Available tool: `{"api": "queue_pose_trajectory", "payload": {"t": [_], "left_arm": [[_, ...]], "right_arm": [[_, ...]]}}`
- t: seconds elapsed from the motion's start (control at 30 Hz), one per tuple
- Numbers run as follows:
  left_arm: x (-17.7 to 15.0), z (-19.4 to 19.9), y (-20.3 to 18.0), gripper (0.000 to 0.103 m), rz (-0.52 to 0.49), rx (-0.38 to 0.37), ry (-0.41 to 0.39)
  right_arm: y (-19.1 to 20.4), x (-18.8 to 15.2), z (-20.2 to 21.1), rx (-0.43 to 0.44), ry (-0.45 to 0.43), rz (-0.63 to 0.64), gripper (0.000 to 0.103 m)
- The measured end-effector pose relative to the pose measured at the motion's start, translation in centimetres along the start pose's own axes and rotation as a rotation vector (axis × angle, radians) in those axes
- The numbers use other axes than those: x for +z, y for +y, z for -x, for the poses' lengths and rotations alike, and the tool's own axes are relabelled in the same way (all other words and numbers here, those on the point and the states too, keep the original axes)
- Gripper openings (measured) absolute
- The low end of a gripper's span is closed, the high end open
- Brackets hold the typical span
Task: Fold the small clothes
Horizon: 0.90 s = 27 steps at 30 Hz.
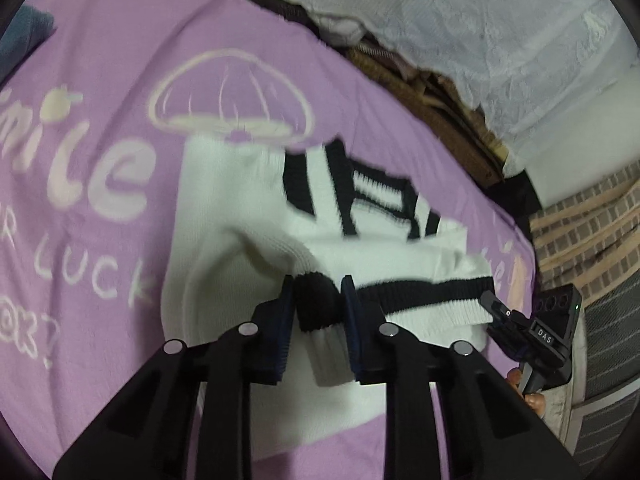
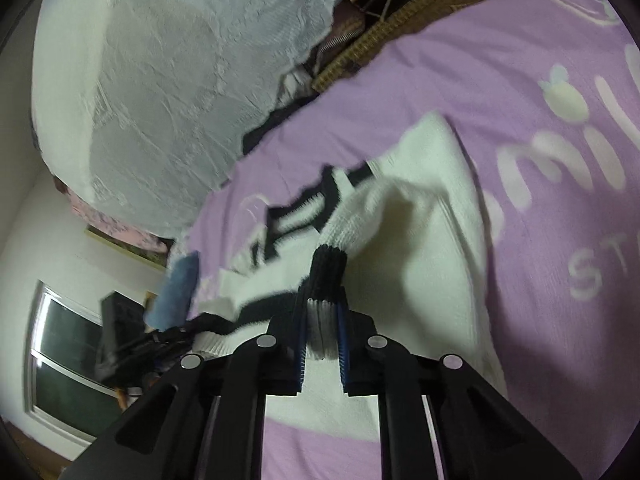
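Observation:
A small white knit sweater [image 1: 236, 216] with black stripes lies on the purple blanket [image 1: 100, 60]. My left gripper [image 1: 318, 284] is shut on a black-and-white ribbed cuff [image 1: 320, 312] of the sweater and holds it lifted over the white body. My right gripper [image 2: 322, 300] is shut on the other ribbed cuff [image 2: 326, 276], with its sleeve pulled up from the sweater [image 2: 436, 216]. The right gripper also shows in the left wrist view [image 1: 496, 308] at the hem's far end. The left gripper shows blurred in the right wrist view, at the lower left.
The purple blanket [image 2: 500, 72] with pale lettering covers the bed. A white lace cloth [image 1: 500, 20] and brown woven items [image 1: 440, 112] lie beyond its far edge. A blue cloth [image 1: 24, 36] sits at the blanket's left edge. A window [image 2: 68, 352] is at the left.

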<state>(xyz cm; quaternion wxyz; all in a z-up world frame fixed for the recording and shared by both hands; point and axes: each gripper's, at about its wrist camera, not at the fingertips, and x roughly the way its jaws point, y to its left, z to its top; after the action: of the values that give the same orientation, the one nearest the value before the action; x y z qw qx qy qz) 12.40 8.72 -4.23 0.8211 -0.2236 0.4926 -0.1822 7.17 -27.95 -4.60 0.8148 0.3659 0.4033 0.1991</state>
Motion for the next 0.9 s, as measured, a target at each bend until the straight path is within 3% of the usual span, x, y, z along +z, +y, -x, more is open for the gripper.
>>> {"api": "queue_pose_trajectory", "payload": {"t": [0.13,0.17,0.2,0.27,0.33,0.43,0.53,0.6,0.67,0.8,0.9], "left_arm": [[2.5,0.1,-0.8,0.023,-0.007,0.039,-0.047],[3.3,-0.2,-0.7,0.036,0.002,0.071,-0.062],[3.8,-0.4,-0.4,0.068,0.017,0.107,-0.077],[5.3,-0.7,1.0,0.087,0.093,0.208,-0.151],[6.2,-1.2,2.1,0.086,0.133,0.235,-0.147],[6.0,-0.6,3.2,0.083,0.162,0.211,-0.139],[3.8,0.3,1.5,0.083,0.023,0.228,-0.148],[1.7,0.7,0.5,0.083,-0.080,0.226,-0.103],[-0.1,1.3,0.4,0.083,-0.107,0.168,-0.041],[-2.4,1.1,-0.4,0.084,-0.068,0.002,0.066],[-3.4,-1.1,-1.8,0.084,-0.073,-0.013,0.135]], "right_arm": [[0.5,3.2,-1.1,0.023,-0.039,-0.036,0.014],[0.0,4.3,-1.7,0.027,-0.058,-0.076,0.017],[-0.5,5.1,-2.2,0.021,-0.077,-0.105,0.020],[-1.7,6.6,-2.9,-0.001,-0.133,-0.155,0.044],[-2.4,7.1,-2.8,0.002,-0.171,-0.178,0.046],[-2.1,7.1,-1.4,0.033,-0.201,-0.156,0.047],[-0.6,6.0,-0.2,0.043,-0.179,-0.077,0.047],[0.1,5.0,-0.2,0.016,-0.151,-0.031,0.047],[0.9,3.7,0.1,-0.020,-0.130,0.020,0.047],[1.6,2.5,0.1,-0.029,-0.111,0.045,0.049],[2.1,2.1,0.0,-0.031,-0.106,0.066,0.049]]}}
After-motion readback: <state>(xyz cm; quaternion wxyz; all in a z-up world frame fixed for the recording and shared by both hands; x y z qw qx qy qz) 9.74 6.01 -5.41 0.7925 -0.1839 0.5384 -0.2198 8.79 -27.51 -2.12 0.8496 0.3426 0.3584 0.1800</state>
